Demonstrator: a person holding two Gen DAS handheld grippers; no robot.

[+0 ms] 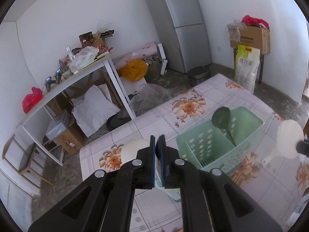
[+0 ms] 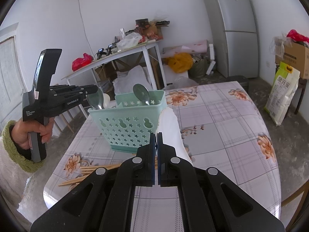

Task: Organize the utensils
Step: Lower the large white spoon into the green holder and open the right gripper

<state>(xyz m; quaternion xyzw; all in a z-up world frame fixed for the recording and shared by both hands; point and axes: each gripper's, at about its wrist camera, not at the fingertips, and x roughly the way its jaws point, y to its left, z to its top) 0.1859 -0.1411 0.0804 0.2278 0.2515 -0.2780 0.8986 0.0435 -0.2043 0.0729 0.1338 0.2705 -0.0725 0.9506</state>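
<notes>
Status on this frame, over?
Left gripper shut at basket edge, metal spoon at its tips, grip unclear. Right gripper shut on white spoon, beside basket. Chopsticks lying loose; nothing blocking.

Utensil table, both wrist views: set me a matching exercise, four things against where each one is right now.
Things:
1. white spoon
2. chopsticks
3. dark spoon
4. red bag

Places:
A. standing bowl-up in the green basket
B. lying loose on the floral tablecloth
C. gripped by the right gripper
D. on the white side table by the wall

Pairs: 1-C, 2-B, 3-A, 4-D
</notes>
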